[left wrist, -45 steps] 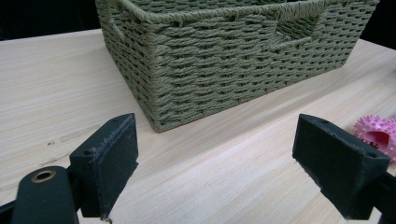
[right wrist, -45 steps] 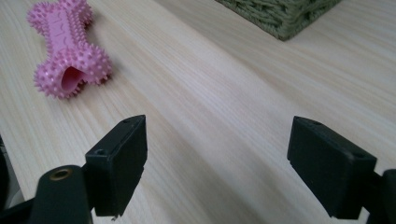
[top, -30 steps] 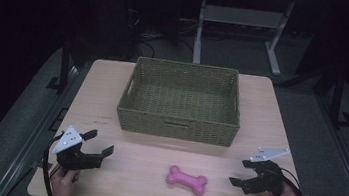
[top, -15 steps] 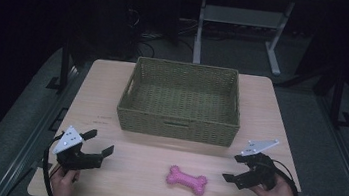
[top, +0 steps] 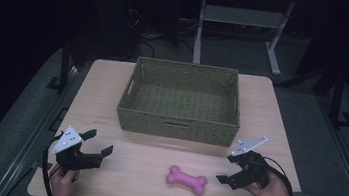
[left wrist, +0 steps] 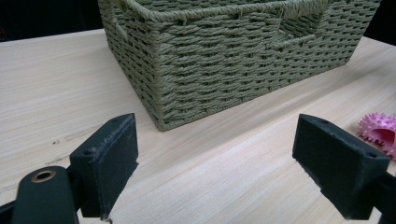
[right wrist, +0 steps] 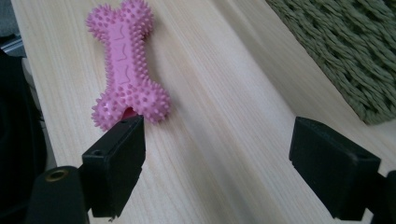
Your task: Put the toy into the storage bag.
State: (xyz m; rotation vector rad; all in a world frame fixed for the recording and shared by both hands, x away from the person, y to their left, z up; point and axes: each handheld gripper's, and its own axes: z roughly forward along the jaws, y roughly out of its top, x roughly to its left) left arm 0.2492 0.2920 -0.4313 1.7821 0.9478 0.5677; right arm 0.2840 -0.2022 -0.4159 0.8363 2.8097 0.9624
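Beside the unlabelled pink bone toy, the right gripper is hovering, jaws apart; the left gripper is likewise gaping.

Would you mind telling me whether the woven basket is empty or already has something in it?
Empty. The high view looks down into the woven basket and shows bare weave; the pink bone toy lies on the table in front.

No readable text, no labels, no brands, no numbers, no signs anywhere
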